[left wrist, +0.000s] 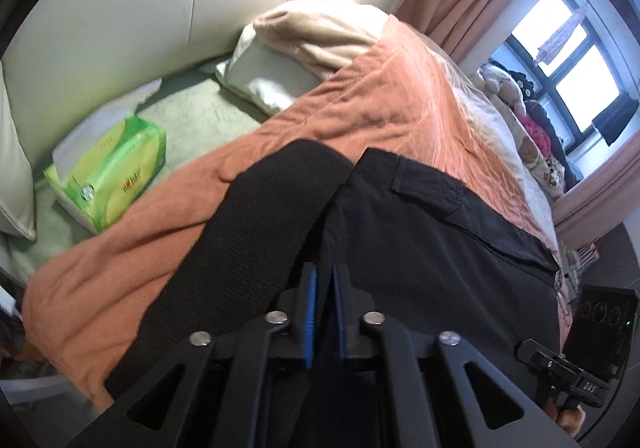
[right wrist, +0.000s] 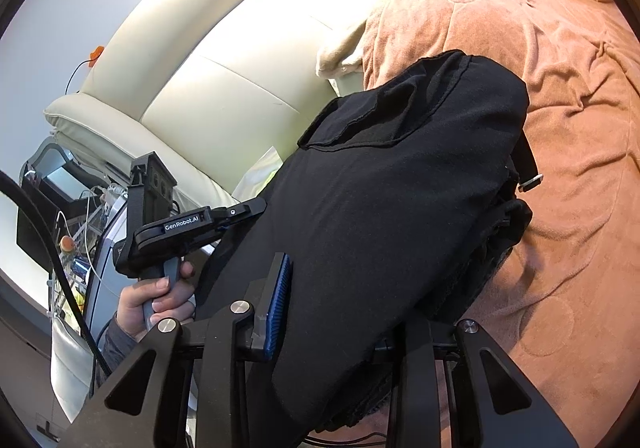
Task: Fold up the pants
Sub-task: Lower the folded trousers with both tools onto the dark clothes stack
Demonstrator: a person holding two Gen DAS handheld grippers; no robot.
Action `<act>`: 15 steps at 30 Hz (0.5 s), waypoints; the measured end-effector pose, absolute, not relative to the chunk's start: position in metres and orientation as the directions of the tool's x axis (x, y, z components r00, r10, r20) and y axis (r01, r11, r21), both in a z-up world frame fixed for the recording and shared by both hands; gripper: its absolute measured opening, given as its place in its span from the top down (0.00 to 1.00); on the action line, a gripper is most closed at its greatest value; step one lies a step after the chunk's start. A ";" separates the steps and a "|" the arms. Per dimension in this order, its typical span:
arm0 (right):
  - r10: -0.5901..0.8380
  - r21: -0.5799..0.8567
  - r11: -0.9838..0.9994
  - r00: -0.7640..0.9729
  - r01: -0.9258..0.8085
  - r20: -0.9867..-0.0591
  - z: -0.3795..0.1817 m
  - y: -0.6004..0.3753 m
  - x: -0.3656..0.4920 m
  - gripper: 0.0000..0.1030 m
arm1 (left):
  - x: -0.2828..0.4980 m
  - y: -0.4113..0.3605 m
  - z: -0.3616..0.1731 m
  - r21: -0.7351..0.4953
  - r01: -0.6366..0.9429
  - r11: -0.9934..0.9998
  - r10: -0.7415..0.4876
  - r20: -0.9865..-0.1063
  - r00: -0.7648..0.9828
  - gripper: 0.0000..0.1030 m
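Presently, bed (left wrist: 132, 272): orange blanket spread over it, serving as the folding surface.
Pants (right wrist: 380, 216): black, bunched in a thick bundle on the blanket, apparently mid-fold.
Right gripper (right wrist: 344, 312): jaws partly apart, clamped around the bundle's near edge, likely anchoring it.
Left gripper (left wrist: 325, 284): jaws nearly together; whether they pinch fabric, cannot tell; pants directly ahead.
Tissue pack (left wrist: 108, 172): green, well apart.

Your 2 wrist cameras sit close above the black pants (left wrist: 420, 232) (right wrist: 380, 208), each angled down across the orange blanket (left wrist: 168, 248) (right wrist: 560, 128) toward the cream headboard (left wrist: 140, 8) (right wrist: 224, 96).
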State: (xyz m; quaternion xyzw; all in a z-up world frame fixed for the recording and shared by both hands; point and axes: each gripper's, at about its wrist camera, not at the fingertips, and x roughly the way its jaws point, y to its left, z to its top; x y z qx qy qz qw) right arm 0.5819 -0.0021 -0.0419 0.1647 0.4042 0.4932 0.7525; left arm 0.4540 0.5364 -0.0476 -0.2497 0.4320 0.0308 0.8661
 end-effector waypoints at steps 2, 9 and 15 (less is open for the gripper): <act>0.873 0.634 0.461 0.188 -0.621 -0.451 -0.037 0.001 0.580 0.74 | 0.451 0.534 -0.032 -0.383 -0.244 0.891 -0.142 -0.746 0.651 0.95; 0.880 0.621 0.442 0.179 -0.647 -0.440 -0.015 0.022 0.581 0.74 | 0.455 0.550 0.002 -0.338 -0.268 0.902 -0.074 -0.732 0.677 0.96; 0.883 0.637 0.443 0.183 -0.631 -0.433 -0.019 0.047 0.591 0.75 | 0.471 0.569 -0.002 -0.337 -0.325 0.884 -0.024 -0.726 0.688 0.96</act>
